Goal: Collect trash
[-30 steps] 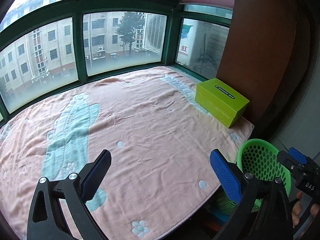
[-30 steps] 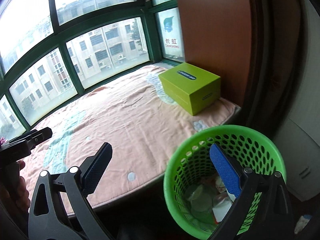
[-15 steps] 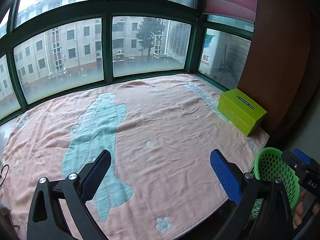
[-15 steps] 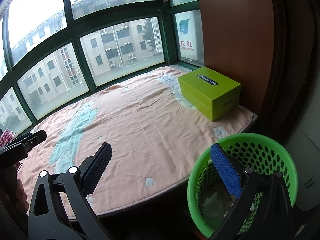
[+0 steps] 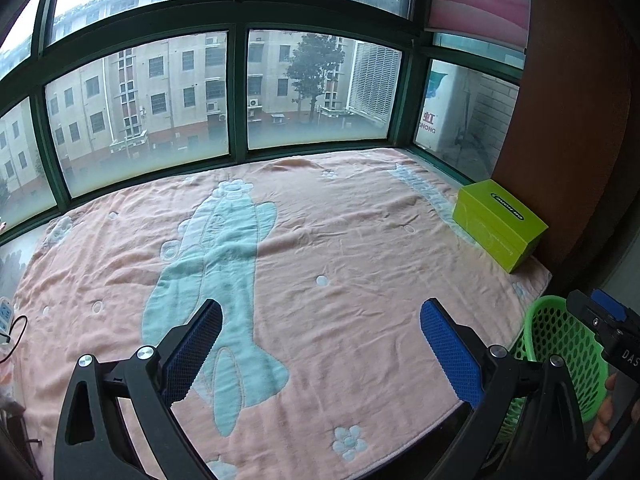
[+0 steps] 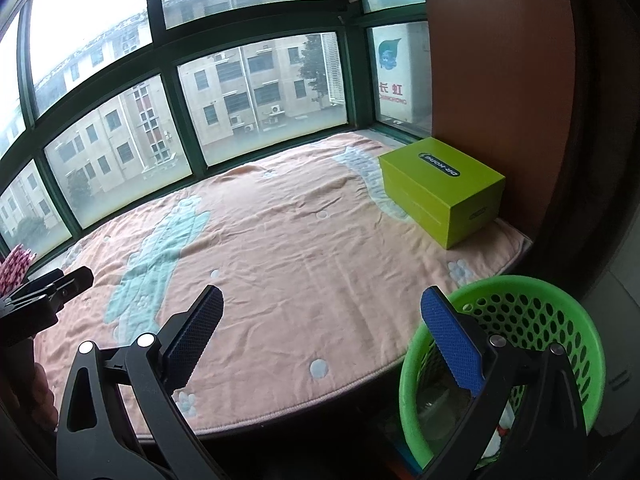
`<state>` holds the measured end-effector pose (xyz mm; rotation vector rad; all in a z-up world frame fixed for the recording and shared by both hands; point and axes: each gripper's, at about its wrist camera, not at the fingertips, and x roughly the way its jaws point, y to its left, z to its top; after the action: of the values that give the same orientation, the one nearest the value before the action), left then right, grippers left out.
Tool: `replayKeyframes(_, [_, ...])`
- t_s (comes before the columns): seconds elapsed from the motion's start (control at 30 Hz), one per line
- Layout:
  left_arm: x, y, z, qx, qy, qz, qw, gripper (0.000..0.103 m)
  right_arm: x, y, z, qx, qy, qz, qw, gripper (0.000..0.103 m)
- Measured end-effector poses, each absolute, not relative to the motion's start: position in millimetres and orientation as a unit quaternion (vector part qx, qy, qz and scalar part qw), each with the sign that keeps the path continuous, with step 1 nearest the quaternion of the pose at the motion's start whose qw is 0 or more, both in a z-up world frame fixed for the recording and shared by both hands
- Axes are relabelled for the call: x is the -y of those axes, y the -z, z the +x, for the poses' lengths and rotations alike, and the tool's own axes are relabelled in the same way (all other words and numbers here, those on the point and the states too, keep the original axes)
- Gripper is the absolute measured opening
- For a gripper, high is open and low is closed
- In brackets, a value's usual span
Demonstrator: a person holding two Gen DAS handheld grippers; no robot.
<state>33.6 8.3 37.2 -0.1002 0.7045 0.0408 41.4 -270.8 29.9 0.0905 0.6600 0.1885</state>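
A green perforated trash basket (image 6: 532, 320) stands on the floor by the right front edge of the bay-window platform, with crumpled trash partly visible inside (image 6: 440, 404); it also shows in the left wrist view (image 5: 560, 344). My right gripper (image 6: 320, 340) is open and empty, held above the platform's front edge, its right finger over the basket rim. My left gripper (image 5: 320, 348) is open and empty above the pink blanket (image 5: 320, 248). The right gripper's tip shows in the left wrist view (image 5: 600, 316). No loose trash shows on the blanket.
A lime-green box (image 6: 444, 188) sits on the blanket at the far right beside a brown wall panel (image 6: 496, 80). Green-framed windows (image 5: 236, 92) ring the back. A white power strip (image 5: 6, 312) and cable lie at the left edge. Pink-striped straws (image 6: 14, 264) stand at far left.
Both grippers have pulled back and up from the basket and swung left, so more of the blanket shows and the basket has slid lower right. Both stay open.
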Motion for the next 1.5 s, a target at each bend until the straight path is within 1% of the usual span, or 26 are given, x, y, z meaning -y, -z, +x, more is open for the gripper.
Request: replayKeyframes(1.5, [-18.0, -27.9, 31.1, -0.356, -0.031, -0.055, 0.932, 0.096, 263.5, -24.2, 41.0, -0.33, -0.1, 0.045, 0.937, 0.098])
